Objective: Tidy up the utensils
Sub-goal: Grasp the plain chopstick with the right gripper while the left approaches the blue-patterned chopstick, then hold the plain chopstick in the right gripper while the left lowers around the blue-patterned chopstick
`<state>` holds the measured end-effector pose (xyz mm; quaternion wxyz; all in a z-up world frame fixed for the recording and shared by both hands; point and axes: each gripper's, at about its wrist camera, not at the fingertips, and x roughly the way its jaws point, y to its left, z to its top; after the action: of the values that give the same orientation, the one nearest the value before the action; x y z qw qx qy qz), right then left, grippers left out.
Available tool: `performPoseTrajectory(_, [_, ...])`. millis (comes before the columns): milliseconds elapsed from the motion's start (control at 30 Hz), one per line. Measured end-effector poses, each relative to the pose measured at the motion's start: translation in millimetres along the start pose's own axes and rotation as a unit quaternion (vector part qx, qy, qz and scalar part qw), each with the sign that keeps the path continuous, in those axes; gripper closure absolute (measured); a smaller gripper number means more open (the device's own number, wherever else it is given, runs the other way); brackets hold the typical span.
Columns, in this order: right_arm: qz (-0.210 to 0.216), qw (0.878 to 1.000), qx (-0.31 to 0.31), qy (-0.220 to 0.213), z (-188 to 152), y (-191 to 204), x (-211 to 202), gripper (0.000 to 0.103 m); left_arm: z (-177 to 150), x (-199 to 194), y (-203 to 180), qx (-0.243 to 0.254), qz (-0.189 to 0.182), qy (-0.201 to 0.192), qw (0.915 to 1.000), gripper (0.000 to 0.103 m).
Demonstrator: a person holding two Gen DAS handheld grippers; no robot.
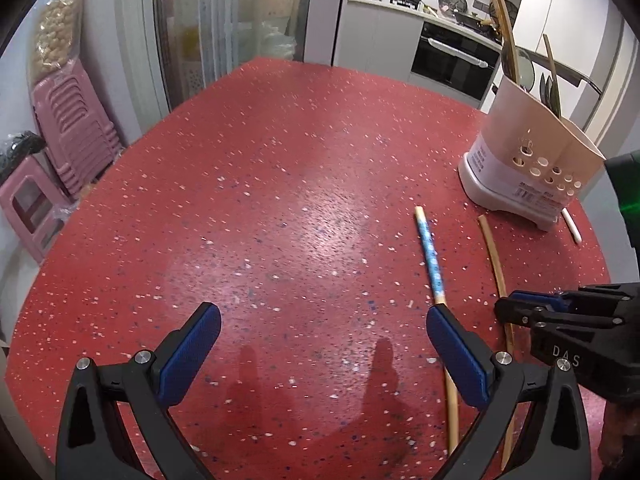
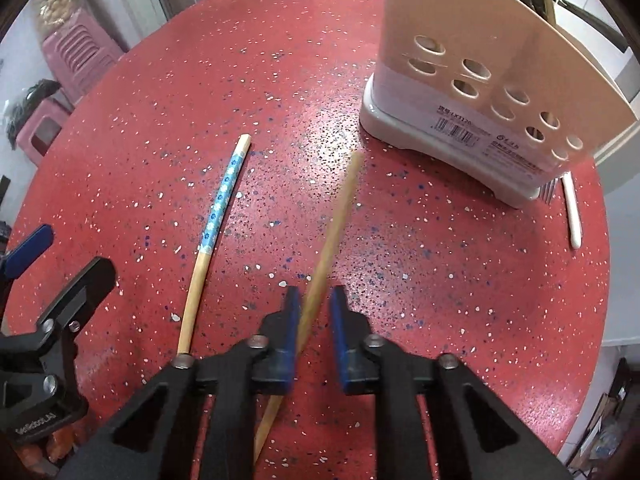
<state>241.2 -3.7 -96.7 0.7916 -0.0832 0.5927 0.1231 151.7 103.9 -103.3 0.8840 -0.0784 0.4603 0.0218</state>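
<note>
A plain wooden chopstick (image 2: 332,232) lies between the pads of my right gripper (image 2: 314,300), which is nearly closed around it with a small gap on the right side. It also shows in the left wrist view (image 1: 496,260). A chopstick with a blue flowered band (image 2: 218,208) lies on the red table to its left, also seen in the left wrist view (image 1: 430,256). My left gripper (image 1: 324,328) is wide open and empty, low over the table. The beige utensil holder (image 2: 480,52) stands at the far right, with utensils in it (image 1: 516,60).
A white utensil handle (image 2: 572,212) lies beside the holder's base, near the red speckled table's (image 1: 280,184) right edge. Pink stools (image 1: 68,128) stand on the floor at the left. Kitchen cabinets and an oven (image 1: 452,60) are behind.
</note>
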Motion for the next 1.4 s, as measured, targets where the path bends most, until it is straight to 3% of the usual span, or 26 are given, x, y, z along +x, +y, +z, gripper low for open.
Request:
performPoseTrajectory(400, [0.048,0.998,0.007,-0.037,-22.3,-18.8,-5.5,0.096,3.3,22.8,-45.6,0.039,-0.017,0.057,0.9975,0.000])
performPoseTrajectory(700, [0.081,0.994,0.036,-0.063,-45.2,-67.5,-22.7,0.096,13.0,39.5,-75.9,0.065,0.000,0.085,0.9943,0.000])
performPoseTrajectory(1100, [0.109,0.989,0.058,-0.083,-60.3,-100.9,-38.1,0.096,17.5,43.9,-112.7,0.107,0.006,0.099,0.9893,0.000])
performPoseTrajectory(1333, [0.125,0.985,0.068,-0.098,-67.9,-122.3,-48.4,0.096,28.9,42.2,-134.4,0.133,-0.015,0.125,0.9831,0.011])
performPoseTrajectory(1400, [0.130,0.984,0.072,-0.103,-71.8,-128.6,-52.5,0.096,32.4,41.1,-140.9,0.145,-0.024,0.135,0.9800,0.019])
